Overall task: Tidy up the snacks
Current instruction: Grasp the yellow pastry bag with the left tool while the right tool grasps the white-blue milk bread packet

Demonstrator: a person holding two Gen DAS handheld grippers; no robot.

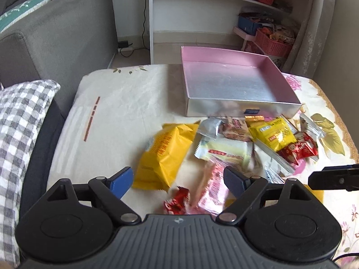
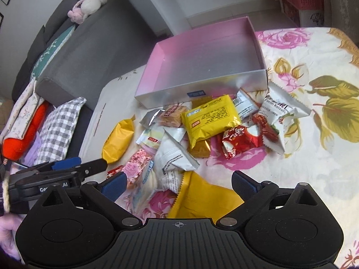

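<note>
Here, the left gripper (image 1: 178, 180) hovered with jaws spread and empty; the orange-yellow snack packet (image 1: 162, 155) lay at eleven o'clock, long axis toward one o'clock, nearer this hand.

You have one pink-lined box (image 2: 258, 44) on the floral cloth. Yellow packets: three, namely a plump one (image 2: 117, 140) at the left, a flat printed one (image 2: 209, 117) mid-pile and one (image 2: 202, 197) nearest you. Red wrappers: two clear, one (image 2: 241, 140) right of centre and a small one (image 1: 177, 200). One pink speckled packet (image 2: 136, 164). White and silver packets overlap too much to count. One checked pillow (image 1: 20, 121).
</note>
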